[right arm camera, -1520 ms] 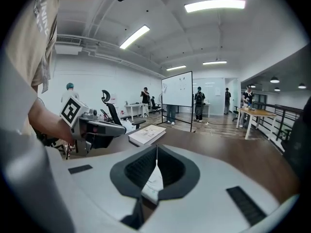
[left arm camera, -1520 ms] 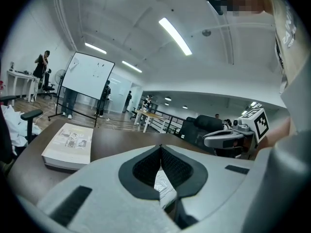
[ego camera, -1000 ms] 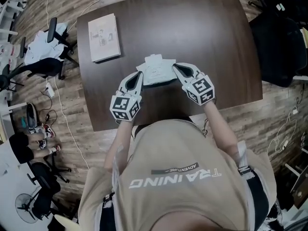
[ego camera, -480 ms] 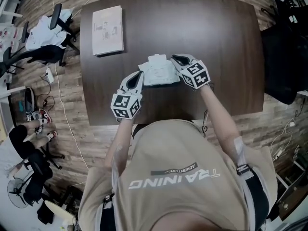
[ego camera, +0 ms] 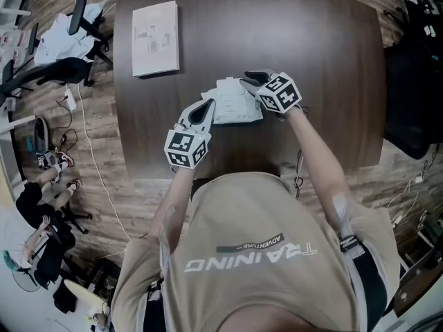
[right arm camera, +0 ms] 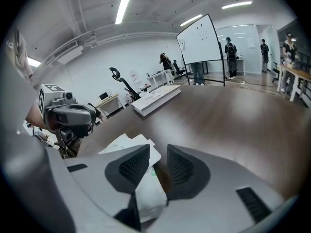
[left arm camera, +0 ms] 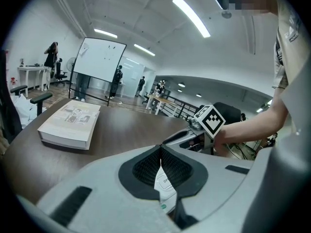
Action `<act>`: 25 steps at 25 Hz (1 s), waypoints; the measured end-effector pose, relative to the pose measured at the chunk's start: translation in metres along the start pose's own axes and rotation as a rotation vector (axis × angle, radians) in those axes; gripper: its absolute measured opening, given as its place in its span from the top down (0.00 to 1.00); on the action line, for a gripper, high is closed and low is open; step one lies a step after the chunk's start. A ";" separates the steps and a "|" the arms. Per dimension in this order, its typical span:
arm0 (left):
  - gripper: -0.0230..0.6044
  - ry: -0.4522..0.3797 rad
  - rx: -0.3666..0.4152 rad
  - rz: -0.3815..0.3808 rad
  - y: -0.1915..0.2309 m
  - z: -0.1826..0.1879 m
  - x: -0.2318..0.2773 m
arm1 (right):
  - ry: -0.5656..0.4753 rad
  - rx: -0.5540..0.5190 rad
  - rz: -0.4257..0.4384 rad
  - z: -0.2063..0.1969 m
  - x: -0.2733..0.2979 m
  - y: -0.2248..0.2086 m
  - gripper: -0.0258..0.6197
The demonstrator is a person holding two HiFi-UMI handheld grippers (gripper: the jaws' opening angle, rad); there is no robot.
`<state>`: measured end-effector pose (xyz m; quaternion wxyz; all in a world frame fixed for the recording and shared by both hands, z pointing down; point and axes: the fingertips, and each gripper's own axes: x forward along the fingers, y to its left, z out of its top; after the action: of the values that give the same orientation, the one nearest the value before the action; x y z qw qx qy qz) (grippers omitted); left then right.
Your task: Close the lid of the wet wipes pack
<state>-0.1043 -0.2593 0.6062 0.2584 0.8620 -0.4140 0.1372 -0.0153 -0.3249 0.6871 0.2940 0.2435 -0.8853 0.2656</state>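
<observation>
Left gripper view is showing my left gripper (left arm camera: pixel 160 152) clenching its jaws on a thin white edge of the wet wipes pack (left arm camera: pixel 164 181), with the film pinched between the ribbed pads. In the right gripper view, my right gripper (right arm camera: pixel 158 152) is holding its jaws apart, gripping nothing. The pack (right arm camera: pixel 146 193) is lying under and between them, and bare wood is showing in the gap. From the head view, I am keeping the left gripper (ego camera: pixel 208 106) at the pack's left end and the right gripper (ego camera: pixel 252 80) at its far right corner. The pack (ego camera: pixel 232 106) is resting near the middle of the dark table (ego camera: pixel 311 61), close in front of me. A white flap (ego camera: pixel 225 84) is sticking out along its far edge. A book (ego camera: pixel 155 38) is lying flat well apart from it, toward the table's far left corner.
</observation>
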 end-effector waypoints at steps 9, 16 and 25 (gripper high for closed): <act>0.95 0.022 -0.023 -0.013 0.007 -0.008 0.011 | 0.097 0.102 0.102 -0.011 0.023 -0.002 0.83; 0.95 0.018 -0.027 -0.010 0.010 -0.009 0.011 | 0.136 0.141 0.153 -0.014 0.027 0.002 0.84; 0.95 -0.016 -0.028 0.000 0.009 -0.001 0.000 | 0.063 0.081 0.095 0.003 0.008 0.009 0.89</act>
<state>-0.1117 -0.2631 0.6104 0.2670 0.8593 -0.4181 0.1244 -0.0274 -0.3224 0.6879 0.2987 0.2044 -0.8747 0.3225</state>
